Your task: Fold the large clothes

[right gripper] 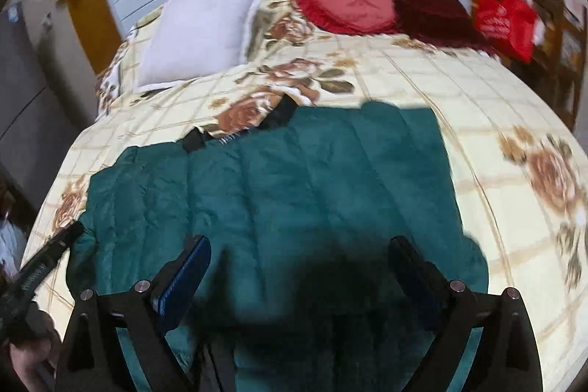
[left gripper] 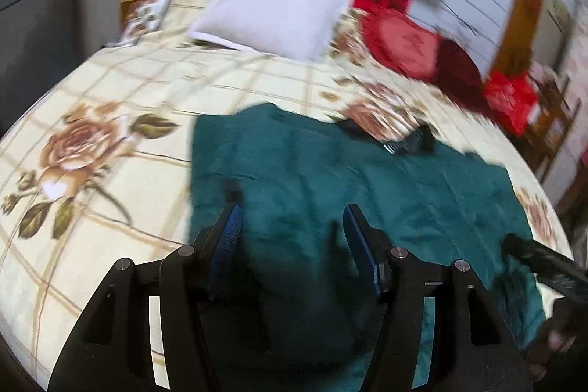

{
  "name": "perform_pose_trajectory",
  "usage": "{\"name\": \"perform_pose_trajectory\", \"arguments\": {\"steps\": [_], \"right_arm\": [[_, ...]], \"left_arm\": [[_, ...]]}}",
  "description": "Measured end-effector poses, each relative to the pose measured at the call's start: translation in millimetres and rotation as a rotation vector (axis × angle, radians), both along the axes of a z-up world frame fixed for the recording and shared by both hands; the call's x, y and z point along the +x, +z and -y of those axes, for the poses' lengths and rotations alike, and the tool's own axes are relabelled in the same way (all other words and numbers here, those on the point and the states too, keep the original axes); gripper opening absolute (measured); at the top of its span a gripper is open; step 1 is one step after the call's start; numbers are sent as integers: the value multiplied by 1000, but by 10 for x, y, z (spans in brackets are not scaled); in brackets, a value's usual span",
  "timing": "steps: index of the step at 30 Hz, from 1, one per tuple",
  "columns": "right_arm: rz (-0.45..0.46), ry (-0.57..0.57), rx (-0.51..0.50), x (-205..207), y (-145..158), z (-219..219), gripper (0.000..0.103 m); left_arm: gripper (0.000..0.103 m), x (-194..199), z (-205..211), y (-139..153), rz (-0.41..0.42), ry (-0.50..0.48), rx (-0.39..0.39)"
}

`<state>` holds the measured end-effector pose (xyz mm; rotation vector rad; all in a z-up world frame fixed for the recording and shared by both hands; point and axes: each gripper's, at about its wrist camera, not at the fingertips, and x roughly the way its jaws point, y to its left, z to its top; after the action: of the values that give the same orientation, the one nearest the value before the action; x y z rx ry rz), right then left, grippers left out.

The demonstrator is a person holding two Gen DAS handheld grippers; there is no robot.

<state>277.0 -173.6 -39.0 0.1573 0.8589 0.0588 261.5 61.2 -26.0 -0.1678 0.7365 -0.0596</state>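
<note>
A large teal fleece garment (left gripper: pixel 367 179) lies spread flat on the bed, with a black collar piece (left gripper: pixel 408 142) at its far edge. My left gripper (left gripper: pixel 292 212) hovers over the garment's near left part. Its blue-padded jaws stand apart and their shadows fall on the cloth, with nothing pinched. In the right wrist view the same garment (right gripper: pixel 294 179) fills the middle, its black collar (right gripper: pixel 279 114) at the far edge. My right gripper (right gripper: pixel 299 241) hangs wide open above the near edge, holding nothing. Each view catches the other gripper's fingers (left gripper: pixel 540 259) (right gripper: pixel 47 256) at its side.
The bed has a cream floral cover (left gripper: pixel 110 90) (right gripper: pixel 477 98). A white pillow (right gripper: pixel 198 35), a red heart cushion (right gripper: pixel 352 2) and a dark red cushion (right gripper: pixel 430 6) lie at the head. A red bag (right gripper: pixel 503 21) sits on wooden furniture at the far right. A person's hand (right gripper: pixel 29 355) holds the left gripper.
</note>
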Motion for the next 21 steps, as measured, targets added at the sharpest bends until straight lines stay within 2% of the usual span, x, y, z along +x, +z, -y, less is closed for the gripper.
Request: {"name": "perform_pose_trajectory", "arguments": {"steps": [3,4,6,7,8,10,11,15,21], "right_arm": [[-76,1,-33,30,-286,-70,102],[-110,24,-64,75,-405,-123,103],[-83,32,-68,63,-420,-122,103],[-71,31,-59,52,-428,-112,103],[-64,32,-56,45,-434,-109,103],[-53,34,-44,34,-446,-86,103],[-50,34,-41,19,-446,-73,103],[-44,34,-37,4,-442,-55,103],[-41,32,-35,-26,-437,-53,103]], "left_arm": [[58,119,143,-238,-101,-40,51],[59,135,160,-274,-98,-39,71],[72,151,176,-282,-100,-23,100],[85,168,154,-300,-111,6,113],[88,181,117,-335,-123,20,95],[88,186,5,-385,-132,18,14],[88,184,-8,-386,-132,17,2],[88,147,41,-382,-126,18,30],[89,156,43,-374,-123,20,29]]}}
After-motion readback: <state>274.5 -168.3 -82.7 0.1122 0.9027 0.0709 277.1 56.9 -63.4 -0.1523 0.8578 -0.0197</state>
